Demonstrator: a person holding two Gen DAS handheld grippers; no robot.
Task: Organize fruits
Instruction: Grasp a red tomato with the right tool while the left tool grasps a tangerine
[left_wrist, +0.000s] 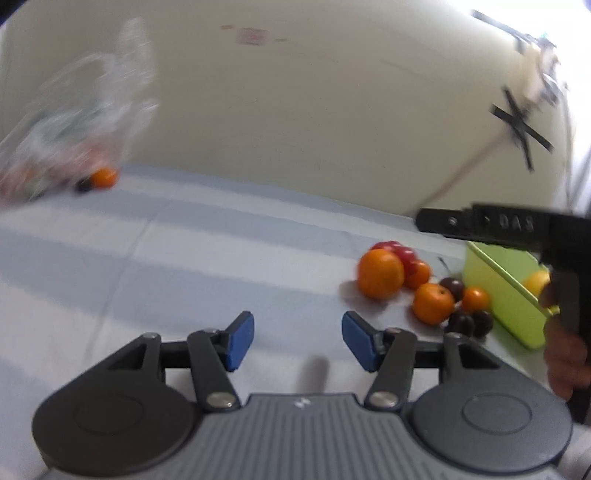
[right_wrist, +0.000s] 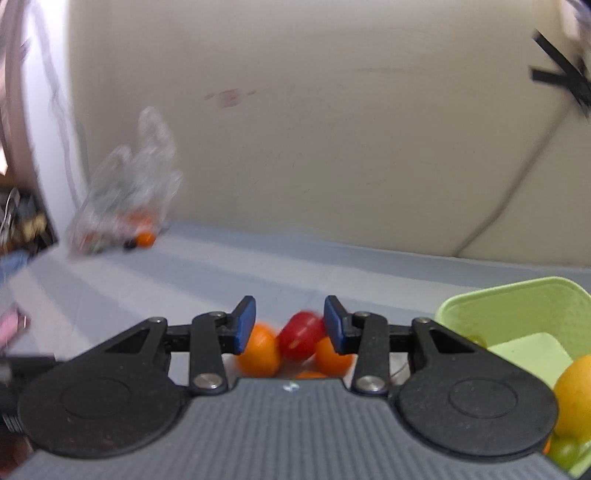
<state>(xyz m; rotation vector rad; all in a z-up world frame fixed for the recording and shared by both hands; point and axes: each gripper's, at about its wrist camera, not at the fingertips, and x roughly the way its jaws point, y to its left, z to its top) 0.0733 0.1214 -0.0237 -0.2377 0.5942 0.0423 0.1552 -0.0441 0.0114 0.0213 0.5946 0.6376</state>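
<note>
A pale blue-and-white striped cloth (left_wrist: 184, 258) covers the surface, which runs back to a cream wall (left_wrist: 314, 110). On the wall's right side, black tape (left_wrist: 521, 127) forms a cross, with a thin cord trailing down from it.

At far left, against the wall, a crumpled clear bag (left_wrist: 74, 122) stands blurred, with a small orange (left_wrist: 104, 177) and a dark fruit at its foot. In the right wrist view a white upright edge and some clutter lie left of the bag.

The left gripper (left_wrist: 297, 338) hangs over bare cloth, its blue pads apart with nothing between them.

Right of it lies the fruit pile (left_wrist: 424, 288): oranges, red fruit, dark plums, touching one another. The right gripper (right_wrist: 290, 319) is above this pile, pads apart, clamped on nothing; a red fruit (right_wrist: 301, 334) and oranges show through the gap.

Just right of the pile sits a green bin (right_wrist: 517, 306) holding a yellow fruit (right_wrist: 576, 395) and something green. In the left wrist view the right gripper's black body and the person's hand (left_wrist: 565, 354) cover part of the bin.
</note>
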